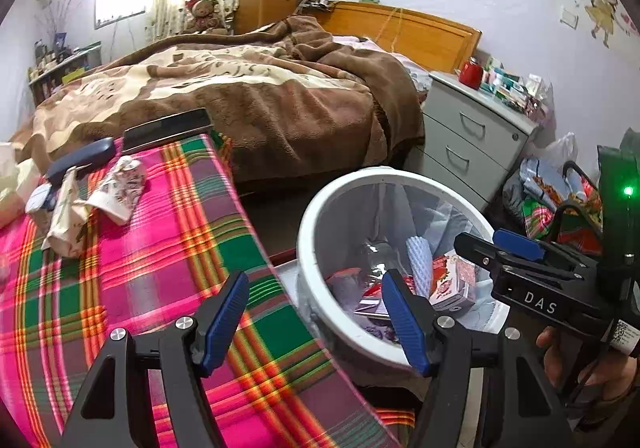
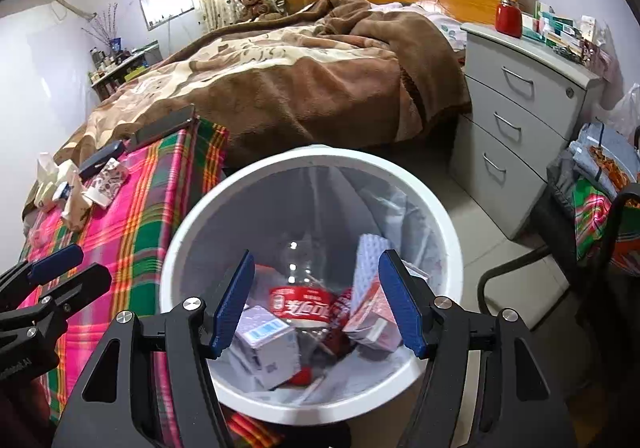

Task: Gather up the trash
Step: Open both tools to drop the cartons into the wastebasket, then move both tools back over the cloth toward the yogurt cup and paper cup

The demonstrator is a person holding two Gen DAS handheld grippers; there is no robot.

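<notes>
A white trash bin point(image 2: 188, 232) with a liner stands on the floor beside the plaid-covered table point(image 1: 160, 248). It holds a plastic cola bottle point(image 2: 304, 300), a small carton point(image 2: 268, 344), a red-and-white box point(image 2: 370, 316) and a blue foam piece point(image 2: 366, 260). My right gripper point(image 2: 316, 304) is open and empty above the bin's mouth. My left gripper point(image 1: 314, 322) is open and empty over the table's right edge, next to the bin point(image 1: 316, 208). Crumpled paper cups and wrappers point(image 1: 116, 188) lie at the table's far left.
A dark glasses case point(image 1: 80, 160) and a black flat case point(image 1: 166, 128) lie at the table's far end. A bed with a brown blanket point(image 1: 260, 88) is behind. A grey drawer cabinet point(image 2: 516, 120) stands right, with bags point(image 2: 600, 184) and a chair frame point(image 2: 508, 272) nearby.
</notes>
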